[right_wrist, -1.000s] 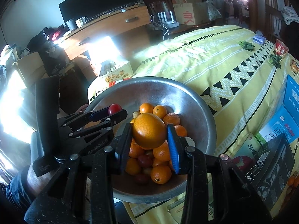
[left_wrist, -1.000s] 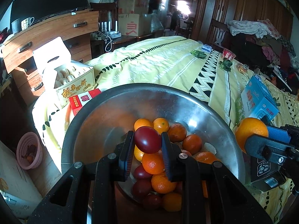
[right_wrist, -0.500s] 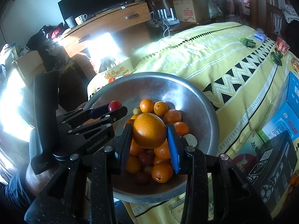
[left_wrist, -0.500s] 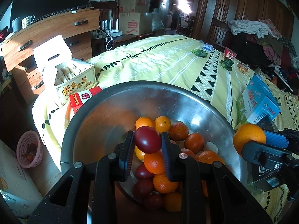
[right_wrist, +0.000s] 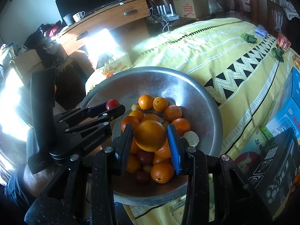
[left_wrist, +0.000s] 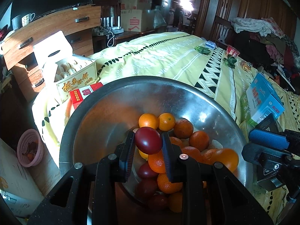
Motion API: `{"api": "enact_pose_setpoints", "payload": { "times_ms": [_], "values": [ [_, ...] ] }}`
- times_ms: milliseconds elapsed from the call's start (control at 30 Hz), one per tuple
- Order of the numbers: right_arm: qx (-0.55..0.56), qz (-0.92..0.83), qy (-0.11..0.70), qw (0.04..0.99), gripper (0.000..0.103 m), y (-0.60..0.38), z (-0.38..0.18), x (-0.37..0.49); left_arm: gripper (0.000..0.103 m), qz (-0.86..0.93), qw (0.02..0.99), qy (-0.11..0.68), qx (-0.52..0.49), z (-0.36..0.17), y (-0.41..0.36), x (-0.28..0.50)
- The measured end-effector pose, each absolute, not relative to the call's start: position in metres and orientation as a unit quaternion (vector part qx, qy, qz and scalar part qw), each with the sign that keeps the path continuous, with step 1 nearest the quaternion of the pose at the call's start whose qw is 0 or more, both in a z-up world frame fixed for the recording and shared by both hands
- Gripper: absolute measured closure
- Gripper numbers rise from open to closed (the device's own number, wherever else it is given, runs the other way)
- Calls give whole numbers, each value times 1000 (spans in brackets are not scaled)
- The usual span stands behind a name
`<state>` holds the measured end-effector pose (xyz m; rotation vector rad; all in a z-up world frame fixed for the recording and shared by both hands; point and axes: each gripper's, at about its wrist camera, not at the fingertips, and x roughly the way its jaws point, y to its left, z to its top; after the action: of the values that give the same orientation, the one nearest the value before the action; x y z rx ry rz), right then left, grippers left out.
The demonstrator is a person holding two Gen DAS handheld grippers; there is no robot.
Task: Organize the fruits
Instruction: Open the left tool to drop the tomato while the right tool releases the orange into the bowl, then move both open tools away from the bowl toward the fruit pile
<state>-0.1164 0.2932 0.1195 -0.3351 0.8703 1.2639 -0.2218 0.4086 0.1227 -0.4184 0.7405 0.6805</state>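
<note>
A wide steel bowl (left_wrist: pixel 131 79) on the yellow bedspread holds several small oranges (left_wrist: pixel 165 119) and dark red fruits (left_wrist: pixel 148 170). My left gripper (left_wrist: pixel 148 142) hangs over the pile, shut on one dark red fruit (left_wrist: pixel 148 140). My right gripper (right_wrist: pixel 151 136) is shut on a large orange (right_wrist: pixel 151 136) above the fruit in the bowl (right_wrist: pixel 206 97). In the left wrist view the right gripper (left_wrist: pixel 247 144) comes in over the bowl's right rim with that orange (left_wrist: pixel 226 159). In the right wrist view the left gripper (right_wrist: pixel 116 106) carries the red fruit (right_wrist: pixel 112 104) at the bowl's left.
Left of the bowl stand an open pastry box (left_wrist: pixel 75 75) and a red packet (left_wrist: pixel 84 93). A blue carton (left_wrist: pixel 264 97) and a black box (right_wrist: pixel 277 161) lie on its right. A pink basket (left_wrist: pixel 30 148) sits on the floor beside a wooden dresser (left_wrist: pixel 46 30).
In the left wrist view the right gripper and its orange have come lower and closer in over the bowl's right rim. The left gripper and its red fruit have stayed put.
</note>
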Motion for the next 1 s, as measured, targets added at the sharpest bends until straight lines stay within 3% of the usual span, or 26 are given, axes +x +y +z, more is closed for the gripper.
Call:
{"api": "enact_pose_setpoints", "payload": {
  "times_ms": [133, 267, 300, 333, 400, 600, 733, 1000],
  "values": [
    [-150, 570, 393, 706, 65, 294, 120, -117, 75, 327, 854, 351, -201, 123, 410, -223],
    [-150, 568, 390, 709, 64, 292, 122, -118, 54, 331, 854, 346, -204, 125, 410, -226],
    [-148, 566, 387, 712, 60, 290, 124, -118, 53, 332, 854, 343, -205, 126, 410, -227],
    [-146, 565, 385, 715, 53, 287, 126, -118, 52, 333, 855, 342, -206, 127, 410, -228],
    [-133, 566, 377, 722, 48, 277, 133, -118, 51, 334, 856, 335, -208, 130, 409, -231],
    [-110, 573, 340, 737, 44, 245, 161, -130, 51, 331, 866, 314, -201, 147, 397, -230],
    [-100, 572, 305, 755, 27, 210, 174, -138, 51, 322, 879, 295, -193, 166, 381, -227],
    [-87, 484, 286, 823, 22, 86, 154, -128, 45, 231, 928, 254, -145, 213, 295, -182]
  ]
}}
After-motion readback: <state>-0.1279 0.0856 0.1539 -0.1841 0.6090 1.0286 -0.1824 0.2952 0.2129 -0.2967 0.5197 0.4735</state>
